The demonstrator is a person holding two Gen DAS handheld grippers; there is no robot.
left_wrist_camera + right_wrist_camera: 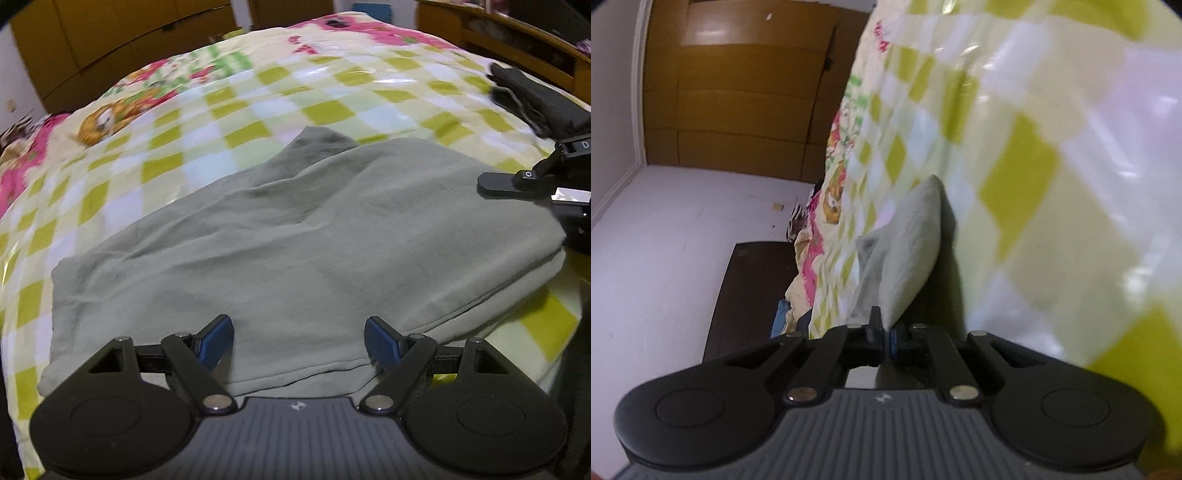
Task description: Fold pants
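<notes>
Left tongs (pixel 299 341) open over pants (pixel 295 240), right tongs (pixel 884 338) pinching fabric

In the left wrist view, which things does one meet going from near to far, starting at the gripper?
left gripper → grey-green pants → checkered bedsheet → wooden wardrobe.
</notes>
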